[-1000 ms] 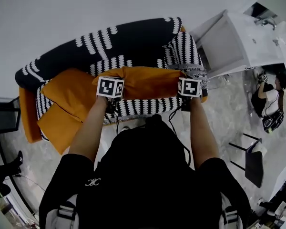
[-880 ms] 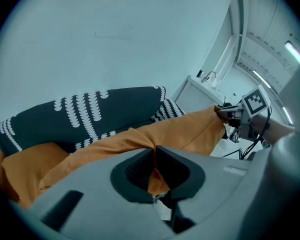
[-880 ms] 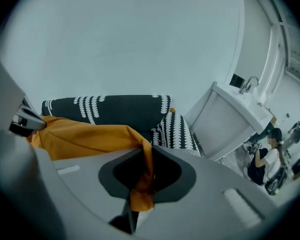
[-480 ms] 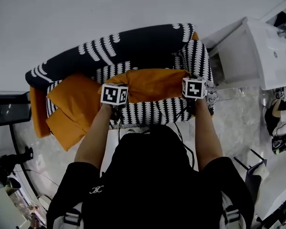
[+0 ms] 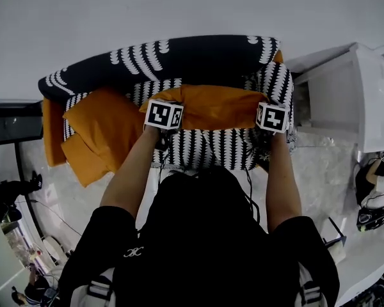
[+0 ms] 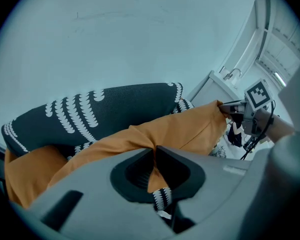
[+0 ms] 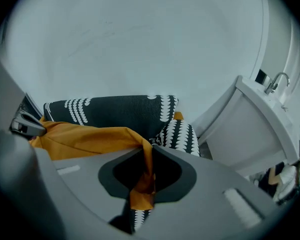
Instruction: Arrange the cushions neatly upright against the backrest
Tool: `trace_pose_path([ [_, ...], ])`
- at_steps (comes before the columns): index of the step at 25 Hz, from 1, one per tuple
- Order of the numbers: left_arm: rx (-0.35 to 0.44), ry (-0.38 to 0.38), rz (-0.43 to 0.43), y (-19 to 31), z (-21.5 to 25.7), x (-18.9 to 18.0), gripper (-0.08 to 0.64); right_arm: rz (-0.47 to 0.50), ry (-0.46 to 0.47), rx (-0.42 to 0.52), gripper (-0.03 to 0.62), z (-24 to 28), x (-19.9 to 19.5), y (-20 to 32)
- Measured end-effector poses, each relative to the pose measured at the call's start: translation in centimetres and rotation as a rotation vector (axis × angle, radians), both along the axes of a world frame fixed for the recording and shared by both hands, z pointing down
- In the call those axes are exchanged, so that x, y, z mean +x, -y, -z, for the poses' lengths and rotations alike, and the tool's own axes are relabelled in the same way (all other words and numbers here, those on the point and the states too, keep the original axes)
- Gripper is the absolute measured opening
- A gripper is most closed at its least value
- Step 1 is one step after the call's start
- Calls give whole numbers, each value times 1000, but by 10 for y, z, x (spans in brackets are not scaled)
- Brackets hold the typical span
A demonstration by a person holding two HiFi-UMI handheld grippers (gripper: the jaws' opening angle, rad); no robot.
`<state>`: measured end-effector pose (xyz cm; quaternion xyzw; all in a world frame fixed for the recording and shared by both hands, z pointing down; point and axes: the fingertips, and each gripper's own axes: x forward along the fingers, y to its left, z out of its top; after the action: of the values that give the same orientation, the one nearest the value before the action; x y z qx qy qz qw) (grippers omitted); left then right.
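Head view looks down on a small sofa (image 5: 208, 147), black with rows of white leaf-like marks, its rounded backrest (image 5: 179, 53) against a pale wall and a white cabinet (image 5: 345, 101) just beside its right end. An orange cushion (image 5: 219, 105) is stretched sideways above the seat, in front of the backrest; it is plain, soft and creased, sagging a little in the middle. A second orange cushion (image 5: 101, 125) lies slumped and flat at the sofa's left end. The left tool (image 6: 154, 156) has its jaws nearly together, pinching the left corner of the stretched cushion. The right tool (image 7: 149, 156) is likewise clamped on a bunched fold of orange fabric at the right corner.
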<state>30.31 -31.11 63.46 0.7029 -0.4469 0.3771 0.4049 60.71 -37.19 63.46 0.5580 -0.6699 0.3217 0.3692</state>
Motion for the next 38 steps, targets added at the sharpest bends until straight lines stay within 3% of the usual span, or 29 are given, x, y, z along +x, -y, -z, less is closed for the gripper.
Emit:
trace_pose_path([
  [12, -51, 6, 51, 52, -31, -5, 35, 22, -12, -39, 52, -36, -4, 56],
  [34, 30, -62, 165, 180, -70, -21, 60, 136, -91, -88, 52, -80, -16, 184],
  [38, 55, -116, 199, 194, -72, -26, 73, 139, -104, -96, 54, -87, -21, 198],
])
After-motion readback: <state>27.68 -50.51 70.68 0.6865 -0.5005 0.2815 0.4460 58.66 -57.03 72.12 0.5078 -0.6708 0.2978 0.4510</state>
